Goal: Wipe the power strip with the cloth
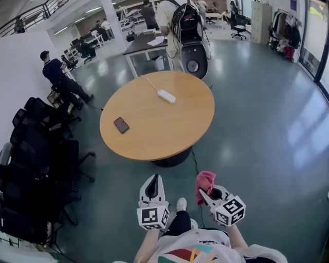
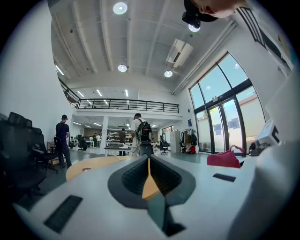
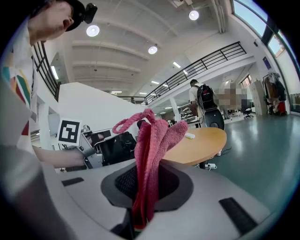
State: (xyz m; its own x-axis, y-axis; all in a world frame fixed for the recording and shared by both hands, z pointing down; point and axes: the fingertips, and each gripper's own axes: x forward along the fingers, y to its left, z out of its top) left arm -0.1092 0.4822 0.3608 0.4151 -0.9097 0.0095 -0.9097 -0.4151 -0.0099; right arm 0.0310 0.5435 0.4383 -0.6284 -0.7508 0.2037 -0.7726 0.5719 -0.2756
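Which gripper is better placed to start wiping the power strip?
Right. The right gripper is shut on the pink cloth; the left gripper is shut and empty. Both are short of the table, where the power strip lies on the far side.

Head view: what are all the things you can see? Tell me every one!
table: 1, round, light wood, middle of the room
power strip: 1, white, far side of the table, with its cord running off the far edge
phone: 1, dark, left part of the table
chairs: several, black, bunched along the left wall
person: 1, dark clothes, standing at the left near the chairs
person with backpack: 1, white top, beyond the table
floor: grey-green, shiny, all around
cloth: 1, pink, sticking up out of the right tongs
left tongs: 1, white and black, bottom middle, shut, empty
right tongs: 1, white and black, bottom right, shut on the cloth
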